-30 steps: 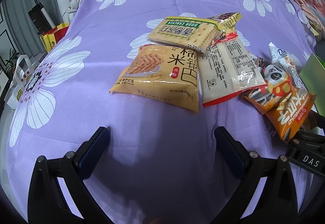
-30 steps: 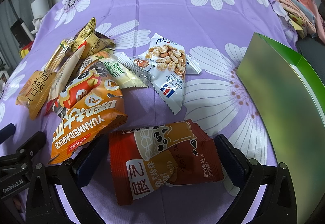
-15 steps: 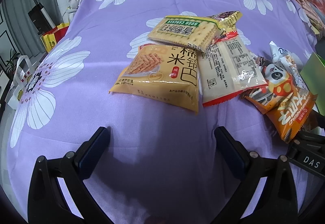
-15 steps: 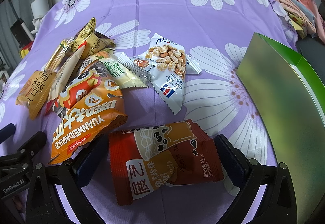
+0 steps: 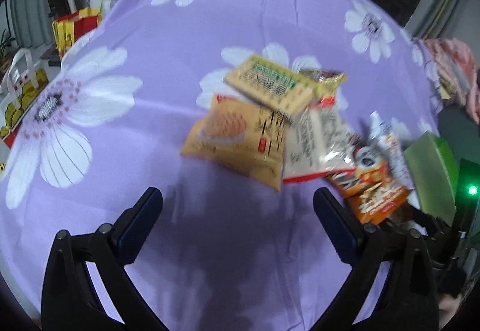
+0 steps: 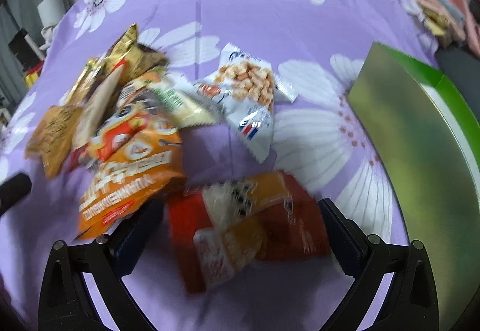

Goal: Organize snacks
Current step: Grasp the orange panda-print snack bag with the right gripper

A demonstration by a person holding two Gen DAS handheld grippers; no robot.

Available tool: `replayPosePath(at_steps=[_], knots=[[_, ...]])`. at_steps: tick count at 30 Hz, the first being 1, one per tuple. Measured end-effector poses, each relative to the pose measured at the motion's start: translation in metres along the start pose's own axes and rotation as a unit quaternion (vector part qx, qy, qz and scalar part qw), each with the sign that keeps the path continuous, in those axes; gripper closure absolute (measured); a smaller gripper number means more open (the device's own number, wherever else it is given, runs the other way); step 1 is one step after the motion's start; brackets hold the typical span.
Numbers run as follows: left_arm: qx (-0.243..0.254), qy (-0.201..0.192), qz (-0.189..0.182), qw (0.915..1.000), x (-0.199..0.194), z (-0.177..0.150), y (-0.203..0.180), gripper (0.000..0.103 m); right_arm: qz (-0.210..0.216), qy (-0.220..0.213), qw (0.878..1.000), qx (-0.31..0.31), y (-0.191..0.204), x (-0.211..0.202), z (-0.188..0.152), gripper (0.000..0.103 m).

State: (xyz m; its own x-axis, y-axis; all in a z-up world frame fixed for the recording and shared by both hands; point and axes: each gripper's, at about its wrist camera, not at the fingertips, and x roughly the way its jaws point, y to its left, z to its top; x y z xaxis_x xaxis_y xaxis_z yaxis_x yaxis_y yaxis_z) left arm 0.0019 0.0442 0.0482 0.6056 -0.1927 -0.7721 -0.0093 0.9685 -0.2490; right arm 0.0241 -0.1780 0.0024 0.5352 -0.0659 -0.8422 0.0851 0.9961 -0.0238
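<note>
Straddling the red snack packet (image 6: 249, 229), the right gripper (image 6: 240, 229) is the story here: its two fingers stand wide apart, one on either side of the packet, with nothing pinched between them. The packet lies flat on the purple flowered cloth (image 6: 240, 1), directly ahead of that gripper and right between the jaws, its long axis running roughly crosswise, from one finger toward the other. So the fingers look to be set across the packet's length, not its short side; whether they actually touch its edges is hard to say, the picture is smeared.

Off to the right of the packet stands the green box (image 6: 420, 151), near but apart from it, and that looks like the likely destination. To the left sits the pile: the orange bag (image 6: 132, 175) just beside the left finger, the white peanut packet (image 6: 252, 103) farther up the cloth.

Over on the other side, the left gripper (image 5: 237, 217) hangs open too, empty, over bare cloth. The yellow rice-cracker bag (image 5: 237, 142) lies ahead of it and a touch right, clear of the fingers, with the soda cracker pack (image 5: 273, 85) overlapping its far edge.

The right hand is plainly nearer its target; my call is a closing squeeze on the red packet comes first.
</note>
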Motion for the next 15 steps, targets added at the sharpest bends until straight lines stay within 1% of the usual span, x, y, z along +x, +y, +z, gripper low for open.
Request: replayPosePath(at_steps=[1, 3, 4, 5, 6, 7, 9, 10, 11, 12, 13, 14, 15], knots=[[-0.003, -0.003, -0.004, 1.0, -0.005, 0.003, 0.001, 0.003, 0.016, 0.004, 1.0, 0.011, -0.003, -0.01, 0.0, 0.0], [-0.009, -0.004, -0.019, 0.9998, -0.014, 0.008, 0.0, 0.003, 0.033, -0.008, 0.999, 0.023, -0.008, -0.041, 0.007, 0.0], [-0.01, -0.005, -0.035, 0.9993, -0.019, 0.01, -0.004, 0.003, 0.034, -0.023, 0.999, 0.016, -0.007, -0.055, 0.01, 0.0], [-0.009, -0.006, -0.047, 0.9988, -0.023, 0.013, -0.008, 0.003, 0.036, -0.053, 0.998, 0.005, -0.006, -0.078, 0.014, 0.0], [-0.006, -0.007, -0.062, 0.998, -0.026, 0.017, -0.016, 0.003, 0.042, -0.074, 0.996, 0.001, -0.006, -0.093, 0.017, 0.0], [-0.001, -0.006, -0.072, 0.9974, -0.027, 0.019, -0.023, 0.003, 0.061, -0.099, 0.993, 0.005, -0.007, -0.114, 0.024, 0.0], [0.006, 0.002, -0.083, 0.9965, -0.024, 0.021, -0.037, 0.003, 0.1, -0.116, 0.988, 0.018, -0.009, -0.131, 0.034, 0.0], [0.007, 0.012, -0.081, 0.9966, -0.019, 0.021, -0.046, 0.004, 0.133, -0.127, 0.983, 0.023, -0.01, -0.137, 0.043, 0.0], [0.009, 0.022, -0.078, 0.9966, -0.015, 0.021, -0.052, 0.006, 0.149, -0.13, 0.98, 0.031, -0.01, -0.135, 0.048, 0.0], [0.012, 0.03, -0.079, 0.9964, -0.011, 0.019, -0.058, 0.008, 0.154, -0.125, 0.979, 0.043, -0.01, -0.131, 0.052, 0.0], [0.011, 0.036, -0.086, 0.9956, -0.008, 0.017, -0.064, 0.008, 0.148, -0.114, 0.981, 0.06, -0.01, -0.121, 0.055, 0.0], [0.009, 0.041, -0.094, 0.9947, -0.004, 0.015, -0.067, 0.008, 0.144, -0.107, 0.982, 0.064, -0.01, -0.113, 0.055, 0.001], [0.009, 0.049, -0.099, 0.9938, 0.002, 0.012, -0.071, 0.009, 0.145, -0.092, 0.983, 0.06, -0.008, -0.098, 0.053, 0.007]])
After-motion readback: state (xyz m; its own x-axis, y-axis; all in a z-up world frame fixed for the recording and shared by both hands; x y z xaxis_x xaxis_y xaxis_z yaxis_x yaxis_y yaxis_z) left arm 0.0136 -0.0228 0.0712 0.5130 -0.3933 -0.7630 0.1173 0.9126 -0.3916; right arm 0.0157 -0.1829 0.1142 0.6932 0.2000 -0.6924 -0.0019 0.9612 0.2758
